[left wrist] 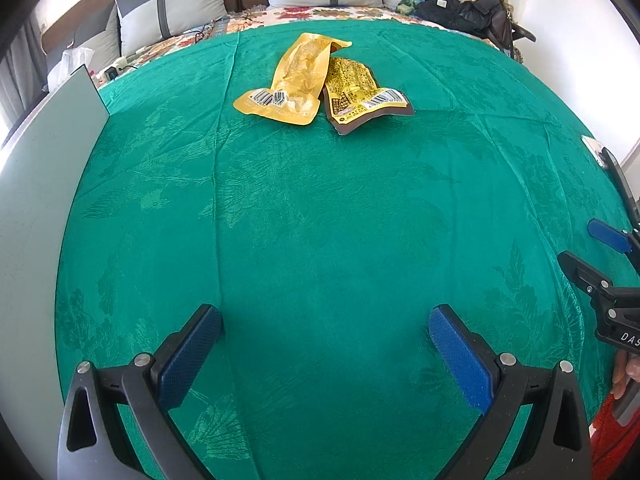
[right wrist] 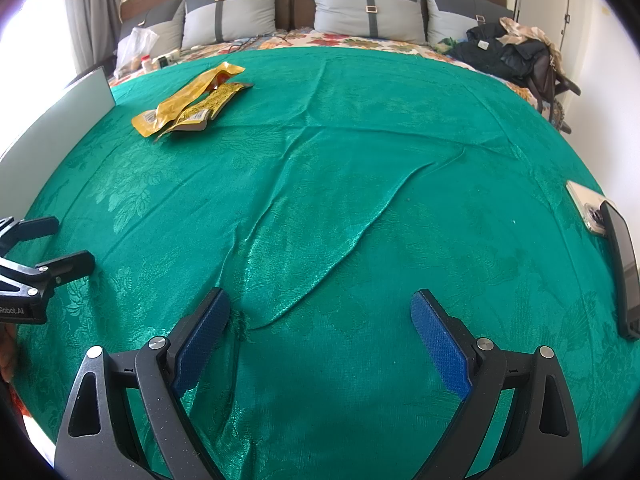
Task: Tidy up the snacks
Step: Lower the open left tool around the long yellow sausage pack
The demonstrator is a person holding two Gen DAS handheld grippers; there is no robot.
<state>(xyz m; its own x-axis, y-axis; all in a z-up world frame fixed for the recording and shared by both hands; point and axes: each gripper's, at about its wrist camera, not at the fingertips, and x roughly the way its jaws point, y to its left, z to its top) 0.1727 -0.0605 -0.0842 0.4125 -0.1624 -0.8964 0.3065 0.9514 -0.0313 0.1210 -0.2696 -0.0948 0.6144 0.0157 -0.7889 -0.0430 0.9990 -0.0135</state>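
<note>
1. Left gripper [left wrist: 326,344]: jaws spread wide, holding nothing, low over green cloth [left wrist: 320,220].
2. Right gripper [right wrist: 320,334]: likewise wide open, empty, above a raised fold.
3. Farther off, well apart: yellow snack packet [left wrist: 288,80] overlapping brown-edged snack packet [left wrist: 360,96].
4. Likely risks: snagging loose cloth; lifting both overlapped packets together.

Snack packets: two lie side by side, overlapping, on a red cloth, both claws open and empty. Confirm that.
Wrong on one point: the cloth is green, not red, as the left wrist view shows. The two packets do overlap, and the left claw and right claw are open and empty.
</note>
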